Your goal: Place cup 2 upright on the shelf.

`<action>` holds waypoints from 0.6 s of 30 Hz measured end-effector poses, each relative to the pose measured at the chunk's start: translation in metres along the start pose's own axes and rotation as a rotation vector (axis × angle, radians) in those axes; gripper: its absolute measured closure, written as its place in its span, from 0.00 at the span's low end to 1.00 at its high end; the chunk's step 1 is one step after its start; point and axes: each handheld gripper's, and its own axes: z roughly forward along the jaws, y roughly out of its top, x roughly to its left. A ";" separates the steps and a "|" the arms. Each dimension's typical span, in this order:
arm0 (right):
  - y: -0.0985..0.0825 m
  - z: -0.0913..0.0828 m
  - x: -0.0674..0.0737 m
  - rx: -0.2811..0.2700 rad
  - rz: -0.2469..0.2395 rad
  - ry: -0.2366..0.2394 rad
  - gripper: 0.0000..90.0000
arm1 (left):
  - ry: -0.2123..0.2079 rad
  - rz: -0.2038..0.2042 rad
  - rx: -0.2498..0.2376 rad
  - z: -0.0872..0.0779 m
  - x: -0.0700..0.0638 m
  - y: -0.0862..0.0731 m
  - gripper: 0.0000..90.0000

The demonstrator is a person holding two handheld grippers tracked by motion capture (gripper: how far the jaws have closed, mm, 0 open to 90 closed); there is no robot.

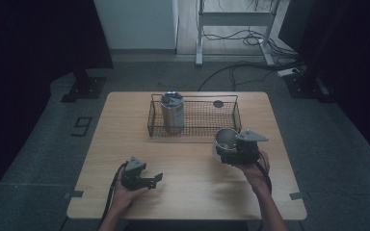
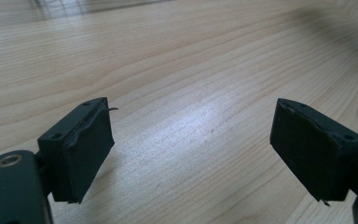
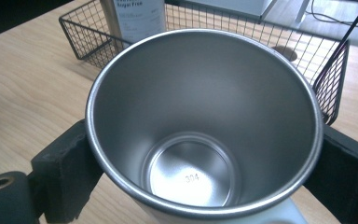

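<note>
- Table (image 1: 125,144): a pale wood-grain top that carries all the items listed below. The left gripper view shows bare wood grain under that gripper's jaws.
- Wire basket (image 1: 231,111): a black mesh tray at the far middle of the table. In the right gripper view its near rim and right end wall (image 3: 335,79) rise just behind the cup.
- Can (image 1: 172,113): a tall metal cylinder that stands upright in the left part of the wire basket. Printed text is visible on its side in the right gripper view (image 3: 137,18), but it is cut off by the frame edge.
- Steel cup (image 1: 224,139): held above the right part of the table, just near of the basket's right end and outside it. The right gripper view looks straight into its open mouth (image 3: 205,121); the number 304 is stamped on the inner base.
- Right gripper (image 1: 231,151): held in the person's right hand (image 1: 255,166). Its jaws are closed against opposite sides of the steel cup's wall and pinch it.
- Left gripper (image 1: 155,179): held in the person's left hand (image 1: 125,190) at the near left of the table, well apart from the cup. Its jaws are spread wide with nothing between them.
- Dark round disc (image 1: 218,103): lies at the basket's far right; whether it is in the basket or is a hole in the table cannot be told.
</note>
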 end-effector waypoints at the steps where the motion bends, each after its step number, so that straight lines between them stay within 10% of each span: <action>1: 0.002 -0.001 0.000 -0.003 0.000 0.000 0.08 | 0.000 0.005 0.003 0.000 -0.001 0.000 0.15; 18: 0.027 -0.003 0.000 -0.029 0.016 -0.020 0.08 | 0.017 0.013 -0.001 -0.006 -0.004 0.004 0.15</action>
